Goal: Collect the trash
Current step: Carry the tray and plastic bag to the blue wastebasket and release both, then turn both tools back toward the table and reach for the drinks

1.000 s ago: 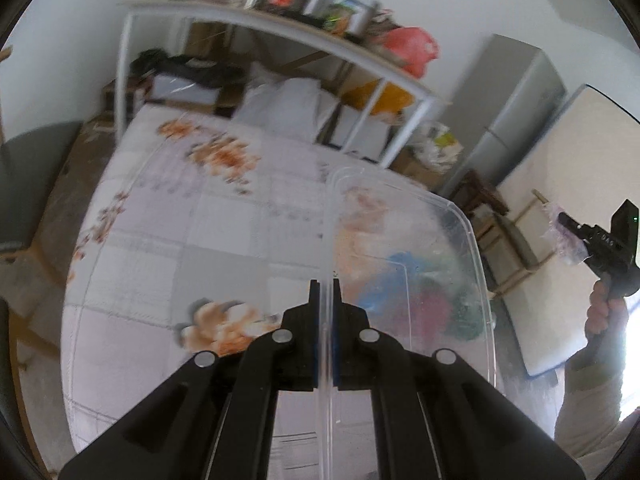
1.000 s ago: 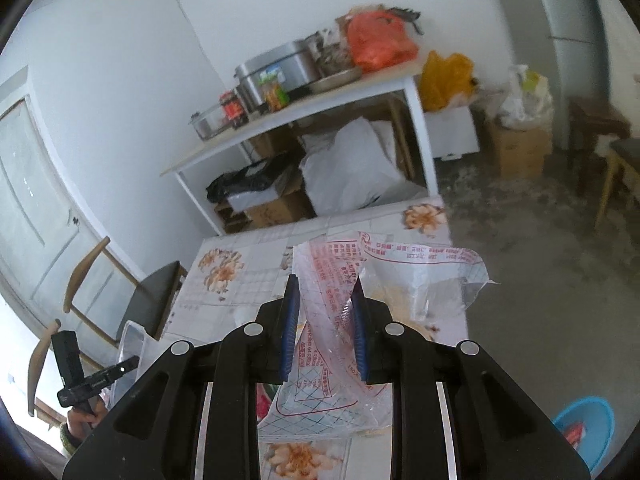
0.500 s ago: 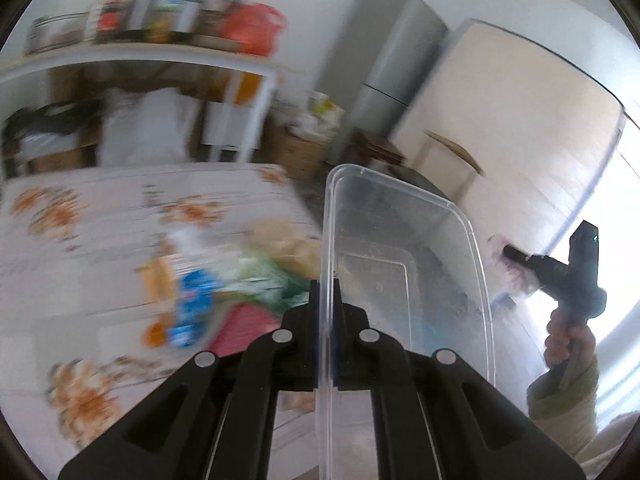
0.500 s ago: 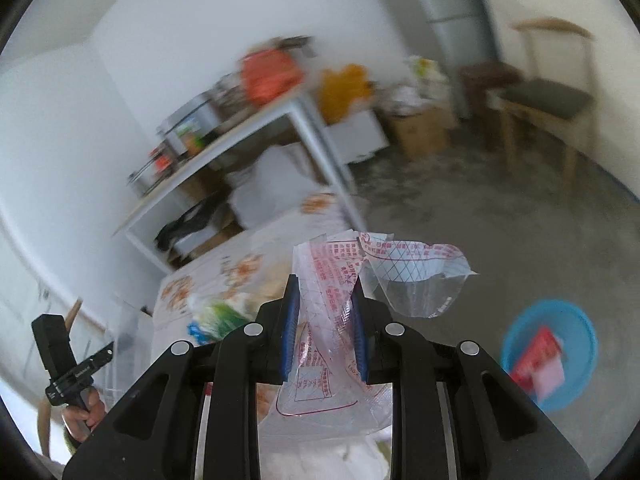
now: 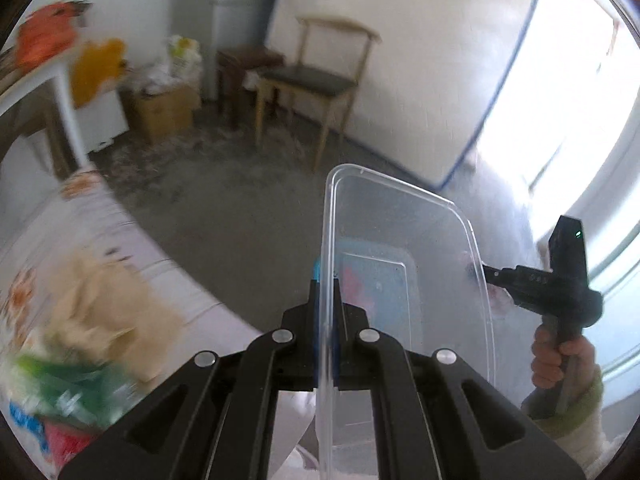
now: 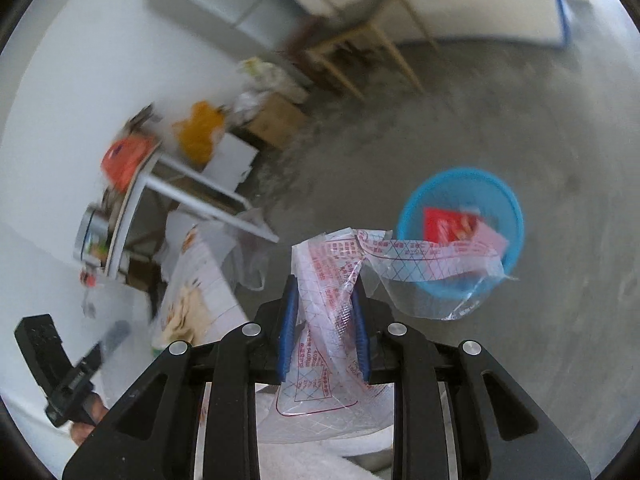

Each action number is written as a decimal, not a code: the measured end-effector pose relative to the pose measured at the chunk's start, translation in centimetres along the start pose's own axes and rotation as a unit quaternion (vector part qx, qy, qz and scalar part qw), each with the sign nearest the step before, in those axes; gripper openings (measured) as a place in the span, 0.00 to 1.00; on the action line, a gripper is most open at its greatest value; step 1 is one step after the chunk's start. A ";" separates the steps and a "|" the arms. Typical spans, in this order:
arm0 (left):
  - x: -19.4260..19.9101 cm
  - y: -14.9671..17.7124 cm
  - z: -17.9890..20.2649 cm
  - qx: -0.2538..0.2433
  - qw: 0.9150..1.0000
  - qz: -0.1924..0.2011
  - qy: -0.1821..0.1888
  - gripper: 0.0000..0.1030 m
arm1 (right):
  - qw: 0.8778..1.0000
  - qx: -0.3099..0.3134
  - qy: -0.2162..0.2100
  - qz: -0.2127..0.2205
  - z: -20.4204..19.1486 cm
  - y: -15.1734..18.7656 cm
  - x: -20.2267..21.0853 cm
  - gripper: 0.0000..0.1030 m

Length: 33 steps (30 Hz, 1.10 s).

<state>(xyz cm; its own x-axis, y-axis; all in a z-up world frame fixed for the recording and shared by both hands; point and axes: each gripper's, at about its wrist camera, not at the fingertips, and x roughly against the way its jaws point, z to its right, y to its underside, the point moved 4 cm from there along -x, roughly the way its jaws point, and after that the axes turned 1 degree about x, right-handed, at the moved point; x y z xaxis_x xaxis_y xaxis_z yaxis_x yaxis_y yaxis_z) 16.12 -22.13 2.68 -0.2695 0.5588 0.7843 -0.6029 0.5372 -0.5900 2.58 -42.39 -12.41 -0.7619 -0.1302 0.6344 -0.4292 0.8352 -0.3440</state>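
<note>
1. The right tool (image 6: 325, 320) pinches a crinkly clear plastic bag (image 6: 344, 280) with red print between its two blue pads (image 6: 289, 332). The bag hangs out in front of the tool, up in the air over the floor.
2. The left tool (image 5: 329, 312) is squeezed tight on the rim of one clear plastic box (image 5: 404, 280). The box is held up in the air and nothing can be seen inside it.
3. One round blue basket (image 6: 464, 232) sits on the gray floor (image 6: 520, 120), just past the bag's far end. A red wrapper (image 6: 448, 228) and a pink piece (image 6: 490, 238) lie in it.
4. In the left view, a hand (image 5: 560, 364) in a green cuff holds the right tool's handle beside the box.
5. A surface (image 5: 80, 240) with a flowery cloth stands at the left. Blurry green, blue, and tan trash lies on it.
6. One wooden chair (image 5: 320, 80) with a dark seat stands by the far wall. One brown cardboard box (image 5: 164, 110) sits on the floor near it.
</note>
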 end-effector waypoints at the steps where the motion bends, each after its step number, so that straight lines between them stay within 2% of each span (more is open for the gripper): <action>1: -2.1 -0.4 0.9 -0.007 1.000 -0.019 -0.002 0.03 | 1.000 -0.019 0.003 -0.004 1.3 -0.2 -0.8 0.23; 6: -11.0 -1.5 4.2 -0.041 0.995 -0.089 -0.014 0.04 | 0.998 -0.067 0.010 -0.016 5.4 -1.1 -3.0 0.24; 9: -17.0 -2.1 5.7 -0.060 0.989 -0.129 -0.026 0.04 | 0.995 -0.093 0.014 -0.023 8.2 -2.1 -4.5 0.25; 12: -21.6 -2.6 6.6 -0.071 0.984 -0.157 -0.038 0.04 | 0.993 -0.117 0.008 -0.029 10.3 -3.5 -5.9 0.26; 15: -25.5 -3.7 7.3 -0.080 0.983 -0.159 -0.054 0.07 | 0.991 -0.128 0.013 -0.022 11.7 -5.3 -7.3 0.34; 16: -26.4 -3.8 7.2 -0.079 0.982 -0.161 -0.061 0.13 | 0.991 -0.132 0.015 -0.015 12.1 -6.0 -7.8 0.41; 18: -28.5 -3.9 7.0 -0.066 0.980 -0.178 -0.066 0.60 | 0.990 -0.143 0.011 -0.005 13.5 -7.3 -9.3 0.53; 19: -29.3 -4.2 6.7 -0.052 0.980 -0.179 -0.069 0.62 | 0.989 -0.145 0.011 -0.007 14.2 -7.6 -10.2 0.58; 22: -30.0 -4.6 5.9 -0.017 0.983 -0.174 -0.055 0.62 | 0.985 -0.164 0.015 -0.041 16.5 -7.4 -13.3 0.62; 25: -28.7 -5.0 5.3 -0.008 0.986 -0.161 -0.045 0.62 | 0.984 -0.164 0.033 -0.055 17.5 -6.7 -14.2 0.62; 33: -22.4 -7.1 5.4 -0.021 0.993 -0.112 -0.041 0.62 | 0.984 -0.163 0.051 -0.042 18.1 -5.7 -12.1 0.62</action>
<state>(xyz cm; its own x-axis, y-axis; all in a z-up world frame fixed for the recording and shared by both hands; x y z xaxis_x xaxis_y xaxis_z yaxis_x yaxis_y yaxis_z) 22.44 -41.87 -9.65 -0.1930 0.3709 0.9084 -0.6235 0.6685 -0.4054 5.49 -55.31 -30.69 -0.6710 -0.1656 0.7227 -0.2978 0.9529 -0.0582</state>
